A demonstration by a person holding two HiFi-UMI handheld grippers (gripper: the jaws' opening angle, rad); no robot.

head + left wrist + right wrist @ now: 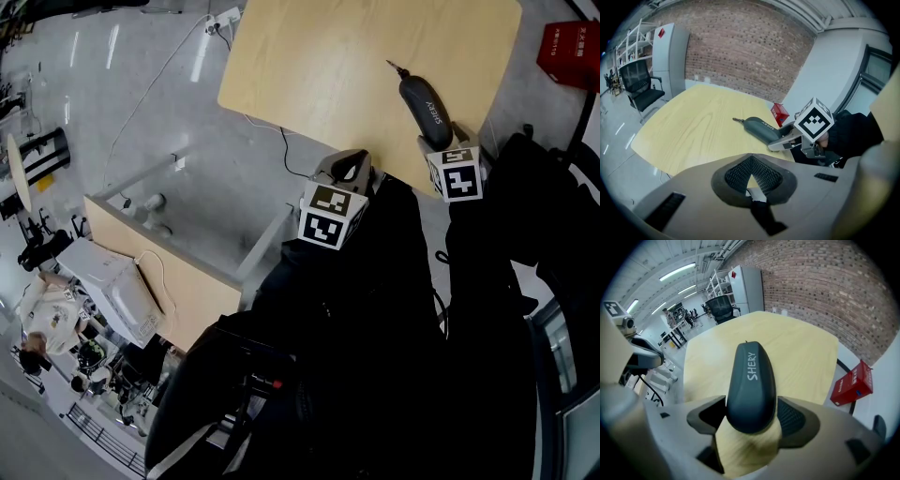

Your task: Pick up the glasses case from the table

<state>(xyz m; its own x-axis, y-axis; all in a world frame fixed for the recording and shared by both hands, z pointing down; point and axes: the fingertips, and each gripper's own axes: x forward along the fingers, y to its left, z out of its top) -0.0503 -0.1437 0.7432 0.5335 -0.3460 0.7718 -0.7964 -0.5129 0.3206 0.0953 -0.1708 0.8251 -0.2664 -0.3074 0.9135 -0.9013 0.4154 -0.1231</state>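
A dark grey glasses case (427, 111) (761, 129) marked "SHERY" lies on the light wooden table (328, 66), near its right front edge. My right gripper (439, 142) (752, 416) is open, and the case's near end (751, 385) sits between its two pads while resting on the table. My left gripper (345, 169) (750, 176) hangs shut and empty over the table's front edge, left of the case. In the left gripper view, the right gripper (785, 138) reaches the case from the right.
A red box (570, 52) (851, 383) stands on the floor past the table's right side. A black cable (281, 141) runs on the floor by the front edge. A black office chair (640, 86) and a white cabinet (670, 54) stand beyond the table.
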